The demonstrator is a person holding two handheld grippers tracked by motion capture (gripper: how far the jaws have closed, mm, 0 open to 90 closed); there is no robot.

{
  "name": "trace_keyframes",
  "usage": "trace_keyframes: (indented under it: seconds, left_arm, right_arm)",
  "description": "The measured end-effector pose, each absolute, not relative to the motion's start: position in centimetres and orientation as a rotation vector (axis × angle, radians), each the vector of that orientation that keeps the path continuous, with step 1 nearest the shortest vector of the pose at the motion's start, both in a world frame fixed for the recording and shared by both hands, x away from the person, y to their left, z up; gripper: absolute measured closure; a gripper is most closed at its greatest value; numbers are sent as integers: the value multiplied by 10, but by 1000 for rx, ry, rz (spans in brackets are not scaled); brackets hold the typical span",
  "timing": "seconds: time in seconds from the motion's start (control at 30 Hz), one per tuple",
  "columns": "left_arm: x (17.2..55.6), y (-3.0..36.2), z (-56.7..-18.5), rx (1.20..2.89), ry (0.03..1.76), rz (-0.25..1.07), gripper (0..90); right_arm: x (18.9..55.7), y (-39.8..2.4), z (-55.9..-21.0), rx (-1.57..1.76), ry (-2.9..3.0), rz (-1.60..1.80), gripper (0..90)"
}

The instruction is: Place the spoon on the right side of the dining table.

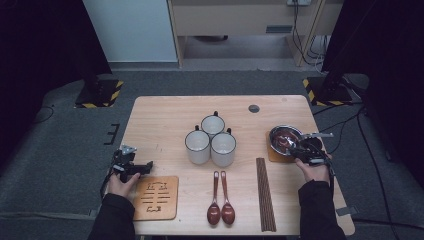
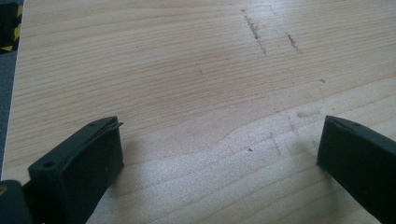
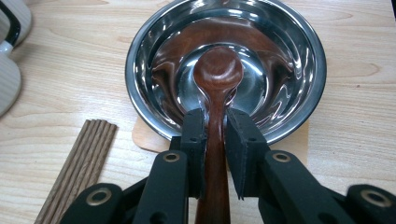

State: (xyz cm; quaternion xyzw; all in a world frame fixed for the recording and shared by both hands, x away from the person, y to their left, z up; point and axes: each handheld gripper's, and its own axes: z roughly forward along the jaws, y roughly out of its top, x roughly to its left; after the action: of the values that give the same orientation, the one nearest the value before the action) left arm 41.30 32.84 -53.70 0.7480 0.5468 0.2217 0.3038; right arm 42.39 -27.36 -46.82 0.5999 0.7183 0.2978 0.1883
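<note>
Nearest the person, two dark wooden spoons (image 1: 220,206) lie side by side at the front edge of the bench (image 1: 165,117), with a bundle of chopsticks (image 1: 265,195) just to their right and a carved wooden trivet (image 1: 155,197) to their left. The left hand-held gripper (image 1: 131,166) rests on the bench's left edge above the trivet — its jaws stand wide apart over bare wood, with nothing between them. On the right side, the right hand-held gripper (image 3: 215,128) has a third wooden spoon's (image 3: 218,77) handle between its jaws; the left pad touches the handle, while a narrow gap shows at the right pad, so the grip looks slack. That spoon's head lies in the steel bowl (image 3: 299,51), which sits on a wooden coaster (image 3: 144,135). Farther back — three white mugs (image 1: 212,140) cluster at the centre.
</note>
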Motion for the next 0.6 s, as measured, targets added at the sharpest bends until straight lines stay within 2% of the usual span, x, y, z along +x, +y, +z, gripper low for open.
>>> trace_keyframes:
  seconds: [0.27, 0.6]
  left_arm:
    - [413, 328, -537, 1982, 1449, 587, 0]
    - [413, 328, -537, 1982, 1449, 587, 0]
  right_arm:
    - [421, -269, -469, 1678, 2040, 837, 773]
    - [416, -267, -457, 1616, 2010, 891, 709]
